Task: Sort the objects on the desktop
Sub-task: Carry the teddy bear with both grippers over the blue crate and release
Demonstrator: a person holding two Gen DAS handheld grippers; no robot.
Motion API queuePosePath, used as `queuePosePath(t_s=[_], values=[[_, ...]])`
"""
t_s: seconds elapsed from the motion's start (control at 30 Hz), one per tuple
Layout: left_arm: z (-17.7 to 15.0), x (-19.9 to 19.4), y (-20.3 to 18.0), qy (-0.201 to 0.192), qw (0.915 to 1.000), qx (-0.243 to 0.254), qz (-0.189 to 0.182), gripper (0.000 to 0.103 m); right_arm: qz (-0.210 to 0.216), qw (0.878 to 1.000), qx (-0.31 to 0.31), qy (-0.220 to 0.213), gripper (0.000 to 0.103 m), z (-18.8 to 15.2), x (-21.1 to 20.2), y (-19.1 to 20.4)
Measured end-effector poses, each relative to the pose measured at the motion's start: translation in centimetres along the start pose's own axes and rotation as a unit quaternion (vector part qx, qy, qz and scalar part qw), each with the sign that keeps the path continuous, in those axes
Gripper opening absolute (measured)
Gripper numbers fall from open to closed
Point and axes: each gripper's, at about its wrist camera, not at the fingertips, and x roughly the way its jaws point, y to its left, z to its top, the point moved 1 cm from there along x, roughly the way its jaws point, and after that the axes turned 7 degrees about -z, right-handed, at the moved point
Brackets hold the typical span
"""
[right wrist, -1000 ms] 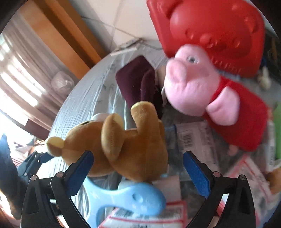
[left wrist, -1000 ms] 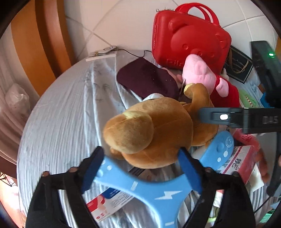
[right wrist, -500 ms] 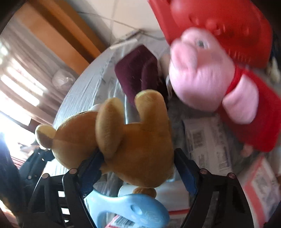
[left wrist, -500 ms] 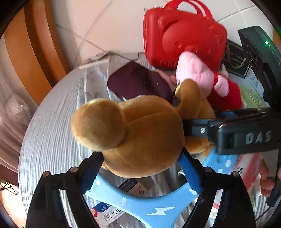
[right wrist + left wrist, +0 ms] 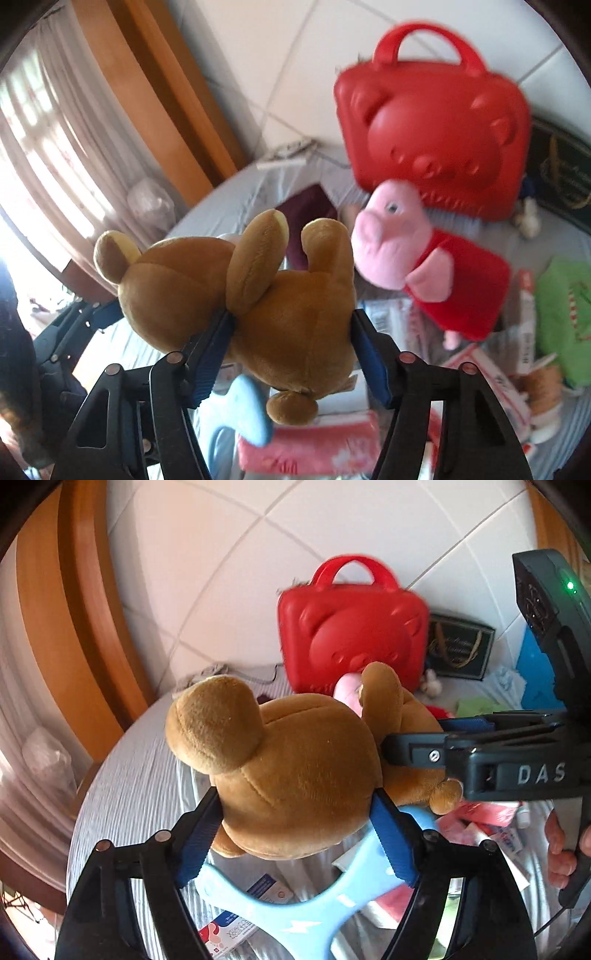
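Note:
A brown plush bear (image 5: 299, 771) is held between both grippers, lifted above the grey-clothed table (image 5: 122, 775). My left gripper (image 5: 297, 840) is shut on its head, the blue pads pressing both sides. My right gripper (image 5: 291, 360) is shut on its body (image 5: 295, 325); it also shows in the left wrist view (image 5: 413, 755), coming in from the right. A pink pig plush in red (image 5: 410, 254) lies on the table behind, in front of a red bear-faced case (image 5: 436, 147).
A light blue plastic piece (image 5: 295, 915) and small boxes (image 5: 229, 934) lie under the bear. Pink packets (image 5: 306, 439), a green item (image 5: 565, 314), a maroon pouch (image 5: 310, 203) and a dark framed card (image 5: 458, 646) crowd the table. Tiled wall and wooden frame (image 5: 51, 627) stand behind.
Both grippers closed on the bear and lifted it off the table. The views tilted up, so the red case and the wall now sit lower and farther.

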Motion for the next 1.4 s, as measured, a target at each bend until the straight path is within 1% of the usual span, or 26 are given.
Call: queuePosePath(t_s=[0.07,0.17,0.3,0.37,0.47,0.5,0.57,0.6,0.63,0.67,0.7,0.73,0.77,0.8,0.83,0.87,0.93,0.97,1.0,1.07,1.1,1.17,1.23,1.27,1.33,1.4], values=[[0.4,-1.1,-0.9,-0.012,0.9999,0.004,-0.009,0.079,-0.002,1.000,0.003,-0.013,0.063,0.1,-1.8,-0.1],[1.2,-3.1,-2.7,-0.037,0.9990,0.018,-0.019,0.079,-0.016,0.999,-0.003,-0.037,0.063,-0.3,-4.8,-0.3],[3.1,-5.8,-5.8,-0.073,0.9956,0.041,-0.041,0.079,-0.032,0.996,0.011,-0.077,0.063,-0.7,-9.2,-1.3],[4.3,-6.9,-7.7,-0.091,0.9928,0.055,-0.054,0.079,-0.045,0.994,0.021,-0.100,0.061,-1.0,-12.1,-2.3],[6.2,-8.8,-11.4,-0.121,0.9861,0.086,-0.075,0.079,-0.066,0.988,0.041,-0.135,0.060,-1.4,-16.8,-4.2],[7.1,-9.6,-13.3,-0.133,0.9822,0.100,-0.087,0.079,-0.072,0.985,0.048,-0.148,0.060,-1.6,-18.2,-4.9],[8.5,-11.1,-16.2,-0.154,0.9746,0.123,-0.107,0.079,-0.092,0.976,0.068,-0.183,0.060,-2.1,-22.3,-6.4],[9.6,-12.3,-18.6,-0.172,0.9672,0.138,-0.126,0.079,-0.107,0.969,0.079,-0.207,0.060,-2.5,-25.1,-7.3],[10.3,-13.1,-20.2,-0.184,0.9617,0.148,-0.139,0.079,-0.117,0.964,0.085,-0.223,0.060,-3.0,-27.1,-7.9],[11.1,-14.3,-22.2,-0.199,0.9540,0.161,-0.157,0.079,-0.138,0.955,0.094,-0.245,0.060,-3.5,-29.9,-8.7],[12.0,-15.5,-24.6,-0.214,0.9446,0.175,-0.177,0.079,-0.165,0.944,0.103,-0.266,0.060,-4.2,-33.0,-9.5],[12.7,-16.6,-27.2,-0.227,0.9343,0.190,-0.199,0.079,-0.182,0.937,0.110,-0.278,0.060,-4.7,-34.9,-10.0],[13.3,-17.4,-29.3,-0.235,0.9254,0.202,-0.219,0.079,-0.206,0.925,0.121,-0.295,0.060,-5.5,-37.7,-10.9],[13.9,-18.3,-32.1,-0.241,0.9143,0.214,-0.245,0.079,-0.227,0.915,0.130,-0.307,0.060,-6.3,-39.9,-11.6],[14.3,-18.6,-33.9,-0.241,0.9074,0.222,-0.263,0.079,-0.250,0.904,0.142,-0.317,0.060,-7.3,-42.2,-12.6],[14.5,-19.0,-36.1,-0.239,0.8994,0.232,-0.283,0.079,-0.273,0.892,0.156,-0.324,0.060,-8.4,-44.4,-13.6],[14.5,-19.6,-40.5,-0.234,0.8849,0.251,-0.315,0.079,-0.310,0.874,0.182,-0.327,0.060,-10.4,-47.7,-15.7],[14.4,-19.6,-42.7,-0.226,0.8792,0.260,-0.329,0.079,-0.327,0.867,0.195,-0.322,0.060,-11.5,-49.0,-16.9],[14.2,-19.5,-44.8,-0.214,0.8746,0.268,-0.343,0.079,-0.343,0.861,0.206,-0.314,0.060,-12.4,-49.9,-17.9],[13.5,-18.7,-48.7,-0.180,0.8703,0.275,-0.367,0.079,-0.369,0.851,0.236,-0.290,0.060,-14.8,-51.4,-20.7],[12.9,-18.2,-50.4,-0.159,0.8690,0.278,-0.377,0.079,-0.374,0.848,0.251,-0.280,0.060,-15.9,-51.9,-22.0],[11.7,-17.7,-53.1,-0.120,0.8699,0.284,-0.385,0.079,-0.379,0.844,0.276,-0.260,0.060,-17.8,-52.6,-24.3],[10.3,-16.3,-56.3,-0.068,0.8693,0.299,-0.388,0.079,-0.382,0.844,0.301,-0.224,0.060,-20.1,-53.1,-26.9],[9.6,-16.2,-57.3,-0.050,0.8697,0.304,-0.386,0.079,-0.380,0.846,0.308,-0.213,0.060,-21.1,-53.1,-27.9],[8.5,-15.6,-59.5,-0.001,0.8698,0.312,-0.383,0.079,-0.368,0.854,0.317,-0.186,0.060,-22.3,-52.6,-29.7],[7.8,-15.3,-61.3,0.027,0.8733,0.307,-0.377,0.079,-0.368,0.859,0.321,-0.156,0.060,-23.1,-51.8,-31.2]])
